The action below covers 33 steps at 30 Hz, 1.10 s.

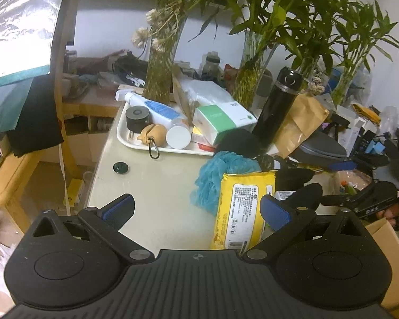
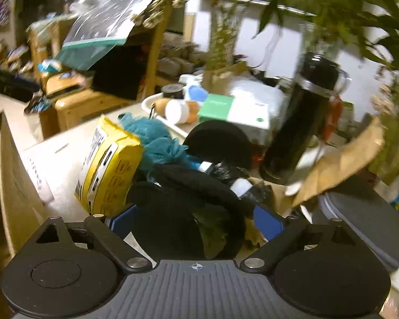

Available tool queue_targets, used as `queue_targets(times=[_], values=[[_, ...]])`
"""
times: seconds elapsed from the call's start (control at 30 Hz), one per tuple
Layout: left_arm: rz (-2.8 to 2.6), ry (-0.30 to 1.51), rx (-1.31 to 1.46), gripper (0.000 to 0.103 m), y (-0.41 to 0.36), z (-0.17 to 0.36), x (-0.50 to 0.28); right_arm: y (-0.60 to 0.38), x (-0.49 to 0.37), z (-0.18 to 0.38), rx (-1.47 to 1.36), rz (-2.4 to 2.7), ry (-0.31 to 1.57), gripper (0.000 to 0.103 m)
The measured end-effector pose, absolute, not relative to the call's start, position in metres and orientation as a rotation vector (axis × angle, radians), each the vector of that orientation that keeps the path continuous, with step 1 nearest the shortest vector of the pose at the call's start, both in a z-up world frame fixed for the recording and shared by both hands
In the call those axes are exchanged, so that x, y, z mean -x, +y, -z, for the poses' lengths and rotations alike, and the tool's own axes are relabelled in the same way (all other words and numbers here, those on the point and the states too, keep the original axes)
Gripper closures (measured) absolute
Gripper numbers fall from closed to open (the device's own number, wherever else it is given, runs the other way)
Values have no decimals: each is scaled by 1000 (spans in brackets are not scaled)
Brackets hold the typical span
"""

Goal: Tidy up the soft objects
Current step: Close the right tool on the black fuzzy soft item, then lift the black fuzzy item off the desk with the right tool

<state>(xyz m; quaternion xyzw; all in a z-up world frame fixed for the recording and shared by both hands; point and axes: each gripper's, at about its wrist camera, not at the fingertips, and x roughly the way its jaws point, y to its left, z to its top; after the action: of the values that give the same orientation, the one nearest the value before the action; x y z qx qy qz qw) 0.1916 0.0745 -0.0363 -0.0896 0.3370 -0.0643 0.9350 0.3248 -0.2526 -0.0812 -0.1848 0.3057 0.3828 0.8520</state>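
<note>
The left gripper (image 1: 196, 210) hung over the pale table (image 1: 151, 186) with its jaws spread wide and nothing between them; its right blue pad (image 1: 275, 211) stood just in front of a yellow pack of wipes (image 1: 242, 210), and whether the 2 touched could not be told. The pack lay on the table's near right part, its label side up. Just behind it sat a teal mesh bath sponge (image 1: 220, 175), touching the pack's far edge. Beyond the sponge a black fuzzy pad (image 1: 239, 141) lay beside a tall black flask (image 1: 276, 106) that stood upright.

At the table's far left a white tray (image 1: 125, 135) held a grey round container (image 1: 137, 118), a white-and-blue bottle (image 1: 157, 107) lying on its side, a small tan pouch with a carabiner (image 1: 153, 135), a white-capped jar (image 1: 178, 136) and a green-and-white box (image 1: 223, 122). A small dark green disc (image 1: 120, 168) lay alone on the bare table near the tray. Glass vases with green plants (image 1: 159, 74) stood behind the tray.

The right gripper (image 2: 196, 220) had its jaws wide apart around a black padded band (image 2: 199, 186) of soft earmuffs, whose dark cup (image 2: 167, 228) sat between the blue pads; the view was blurred and the pads did not appear to press on it. The wipes pack (image 2: 109, 164) stood just to the left, the teal sponge (image 2: 159, 143) behind it. A crumpled brown paper bag (image 2: 343, 164) lay to the right, against the flask (image 2: 303, 122).
</note>
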Motion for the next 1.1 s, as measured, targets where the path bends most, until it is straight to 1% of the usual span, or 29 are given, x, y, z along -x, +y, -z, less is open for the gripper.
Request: queue_targets(times=[0.17, 0.2, 0.27, 0.3, 0.33, 0.37, 0.4, 0.43, 0.5, 0.57, 0.63, 0.73, 1.0, 1.1], values=[[127, 700, 191, 0, 77, 38, -193, -234, -329, 85, 481, -856, 617, 9], [126, 700, 195, 0, 78, 38, -193, -229, -330, 86, 503, -869, 614, 11], [125, 703, 199, 0, 79, 38, -194, -220, -332, 88, 542, -888, 610, 17], [125, 704, 200, 0, 80, 39, -194, -217, -333, 90, 558, -899, 611, 26], [124, 706, 200, 0, 80, 39, -194, -214, -334, 91, 571, -908, 614, 31], [123, 708, 199, 0, 80, 40, -194, -212, -335, 92, 583, -913, 619, 45], [122, 710, 198, 0, 80, 40, -194, -211, -335, 92, 589, -918, 623, 52], [123, 710, 199, 0, 81, 40, -194, -211, -333, 91, 595, -917, 621, 57], [123, 708, 202, 0, 81, 40, -194, -212, -329, 88, 623, -909, 609, 70], [124, 706, 205, 0, 81, 39, -194, -214, -326, 84, 647, -879, 599, 75], [126, 701, 206, 0, 81, 38, -194, -220, -325, 77, 642, -845, 603, 79], [125, 692, 200, 0, 80, 36, -191, -233, -324, 69, 600, -790, 621, 81], [112, 681, 205, 0, 82, 34, -190, -272, -321, 57, 378, -599, 711, 81], [110, 679, 205, 0, 80, 34, -191, -281, -325, 62, 301, -546, 771, 80]])
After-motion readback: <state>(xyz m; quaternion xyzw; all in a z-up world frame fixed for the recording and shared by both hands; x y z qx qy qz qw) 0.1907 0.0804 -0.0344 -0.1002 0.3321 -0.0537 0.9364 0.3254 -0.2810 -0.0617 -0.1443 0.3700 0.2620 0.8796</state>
